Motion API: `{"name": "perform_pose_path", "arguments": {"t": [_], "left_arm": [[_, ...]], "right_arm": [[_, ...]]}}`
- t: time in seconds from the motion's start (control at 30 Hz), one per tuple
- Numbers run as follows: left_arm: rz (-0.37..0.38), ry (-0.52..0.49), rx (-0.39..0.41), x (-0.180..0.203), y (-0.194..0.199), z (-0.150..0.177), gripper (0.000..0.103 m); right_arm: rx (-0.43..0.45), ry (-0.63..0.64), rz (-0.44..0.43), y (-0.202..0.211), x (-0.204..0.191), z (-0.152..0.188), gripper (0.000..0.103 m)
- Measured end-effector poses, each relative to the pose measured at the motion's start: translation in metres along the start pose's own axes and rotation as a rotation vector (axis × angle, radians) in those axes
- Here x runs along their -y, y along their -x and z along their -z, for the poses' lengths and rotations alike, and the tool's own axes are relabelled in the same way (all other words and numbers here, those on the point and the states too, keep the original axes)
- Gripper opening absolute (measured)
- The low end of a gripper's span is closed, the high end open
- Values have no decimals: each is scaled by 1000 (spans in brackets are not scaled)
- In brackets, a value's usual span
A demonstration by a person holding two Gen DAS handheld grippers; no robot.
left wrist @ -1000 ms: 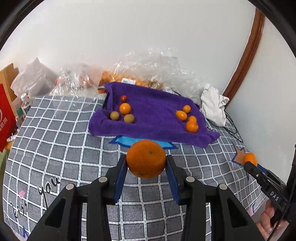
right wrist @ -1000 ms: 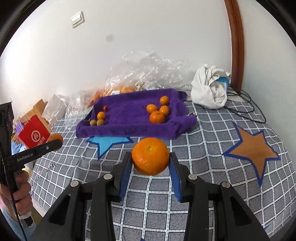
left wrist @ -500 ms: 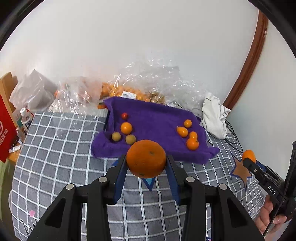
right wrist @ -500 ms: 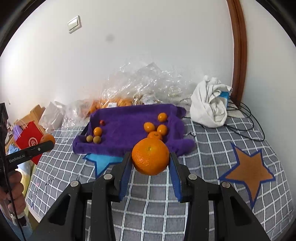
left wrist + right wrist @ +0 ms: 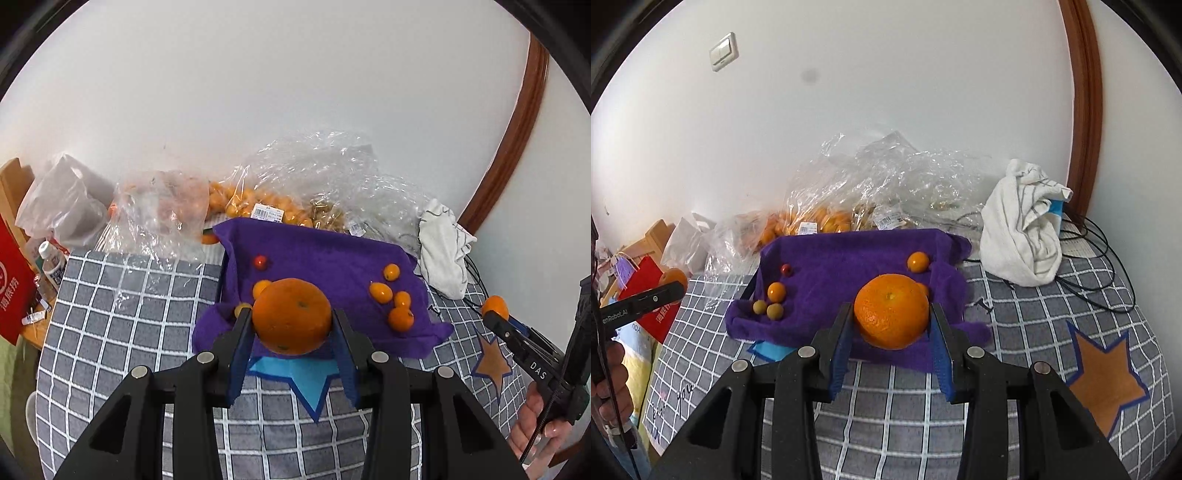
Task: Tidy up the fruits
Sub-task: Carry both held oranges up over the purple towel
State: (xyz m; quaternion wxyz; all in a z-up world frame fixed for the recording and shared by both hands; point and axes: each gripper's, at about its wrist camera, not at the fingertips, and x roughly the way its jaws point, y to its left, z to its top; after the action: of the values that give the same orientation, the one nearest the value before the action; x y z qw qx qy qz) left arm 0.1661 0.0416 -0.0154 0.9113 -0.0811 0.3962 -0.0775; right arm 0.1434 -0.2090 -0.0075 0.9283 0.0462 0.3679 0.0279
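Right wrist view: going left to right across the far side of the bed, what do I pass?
red paper bag → bag of small oranges → purple towel → crumpled white cloth → black cables → orange star patch, nearer the camera.

A towel [image 5: 849, 266] lies on the checked cloth [image 5: 1015, 332], plastic bags [image 5: 886, 184] behind it, small fruits [image 5: 775, 291] on it.

Both fisheye cameras are looking forward along their gripper fingers, from above the checked bedcover toward the white wall. The 2 views are sharing the purple towel [image 5: 325, 258] [image 5: 849, 258], the left camera sitting left of it, the right camera further right.
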Motion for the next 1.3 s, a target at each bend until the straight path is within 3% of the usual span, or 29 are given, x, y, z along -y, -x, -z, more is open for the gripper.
{"name": "perform_pose_path", "arguments": {"t": [0.43,1.3], "left_arm": [[1,-1,-11,5,-32,-28,39],[-2,13,-59,-15,-92,-55,39]], "right_arm": [[-29,19,-3,-41,2,-21,40],[-112,70,-28,-118,-18,-38,40]]}}
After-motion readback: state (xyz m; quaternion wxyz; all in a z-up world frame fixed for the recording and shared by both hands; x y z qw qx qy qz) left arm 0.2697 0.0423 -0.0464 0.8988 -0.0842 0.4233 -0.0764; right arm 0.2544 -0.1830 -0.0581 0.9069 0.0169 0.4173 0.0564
